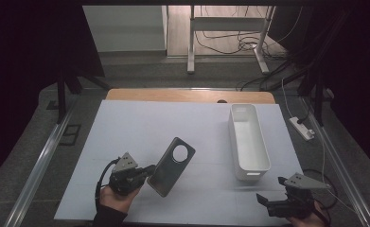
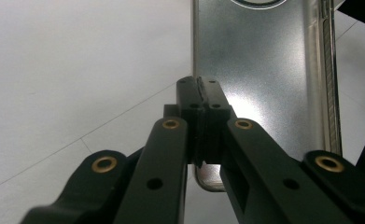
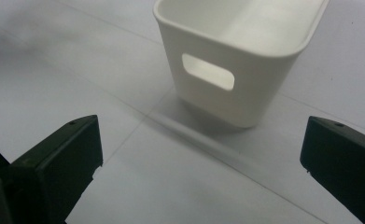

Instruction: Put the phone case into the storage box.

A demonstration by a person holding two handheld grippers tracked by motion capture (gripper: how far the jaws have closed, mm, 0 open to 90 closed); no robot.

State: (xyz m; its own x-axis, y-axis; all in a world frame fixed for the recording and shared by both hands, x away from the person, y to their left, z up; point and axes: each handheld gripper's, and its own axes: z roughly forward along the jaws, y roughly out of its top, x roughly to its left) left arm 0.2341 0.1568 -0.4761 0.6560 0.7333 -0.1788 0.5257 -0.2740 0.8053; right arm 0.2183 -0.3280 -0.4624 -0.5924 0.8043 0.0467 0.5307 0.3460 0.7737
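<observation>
While unmarked, phone case (image 1: 171, 166) sits pinched by left gripper (image 1: 147, 173).

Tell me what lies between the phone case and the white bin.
Nothing: in the high view, only bare white table lies between the phone case, held by the left tool, and the white bin.

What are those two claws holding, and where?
The left gripper pinches a grey clear phone case by its bottom edge; the right gripper holds nothing.
</observation>
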